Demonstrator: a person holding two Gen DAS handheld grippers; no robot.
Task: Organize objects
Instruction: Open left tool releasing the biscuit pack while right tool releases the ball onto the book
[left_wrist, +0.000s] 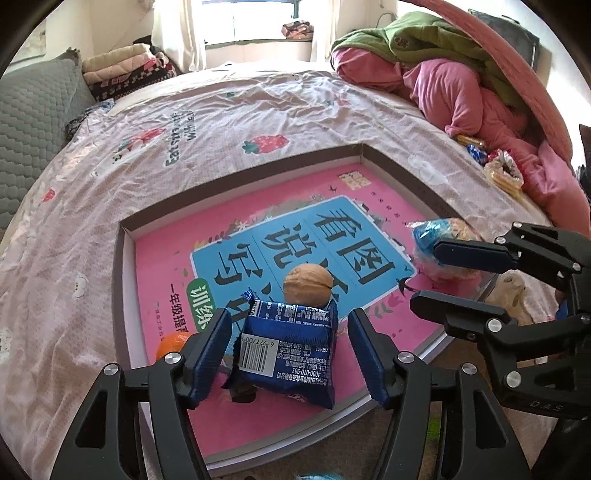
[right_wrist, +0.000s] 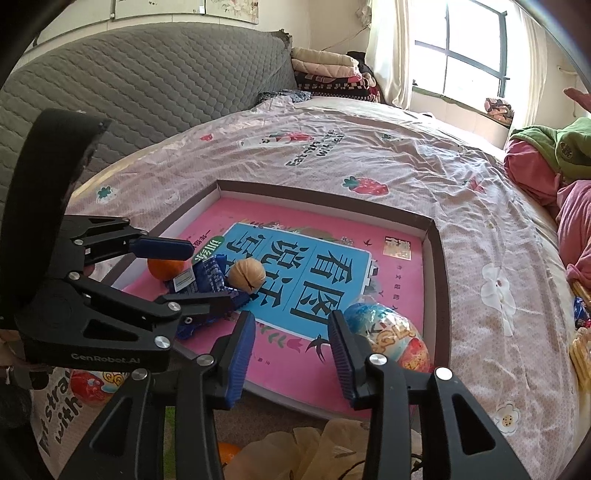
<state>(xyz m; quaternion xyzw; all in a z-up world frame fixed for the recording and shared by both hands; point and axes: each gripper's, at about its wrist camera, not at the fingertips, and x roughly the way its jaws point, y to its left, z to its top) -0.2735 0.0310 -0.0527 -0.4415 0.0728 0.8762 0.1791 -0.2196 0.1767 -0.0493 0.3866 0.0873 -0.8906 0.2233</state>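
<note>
A shallow box lid (left_wrist: 123, 258) (right_wrist: 439, 266) lined with a pink and blue book cover lies on the bed. In it are a blue snack packet (left_wrist: 288, 347) (right_wrist: 207, 280), a walnut (left_wrist: 308, 284) (right_wrist: 246, 275), a small orange (left_wrist: 171, 343) (right_wrist: 166, 268) and a wrapped toy egg (left_wrist: 439, 240) (right_wrist: 391, 336). My left gripper (left_wrist: 288, 350) (right_wrist: 192, 273) is open, its fingers either side of the blue packet without touching it. My right gripper (right_wrist: 291, 354) (left_wrist: 424, 273) is open and empty just left of the toy egg.
The bed sheet (left_wrist: 221, 122) is pale pink with strawberry prints. A grey headboard (right_wrist: 147, 74) stands behind. Pink and green bedding (left_wrist: 461, 85) is heaped at the right. Loose snacks (left_wrist: 498, 170) lie beside the box. More wrapped items (right_wrist: 92, 384) lie at the near edge.
</note>
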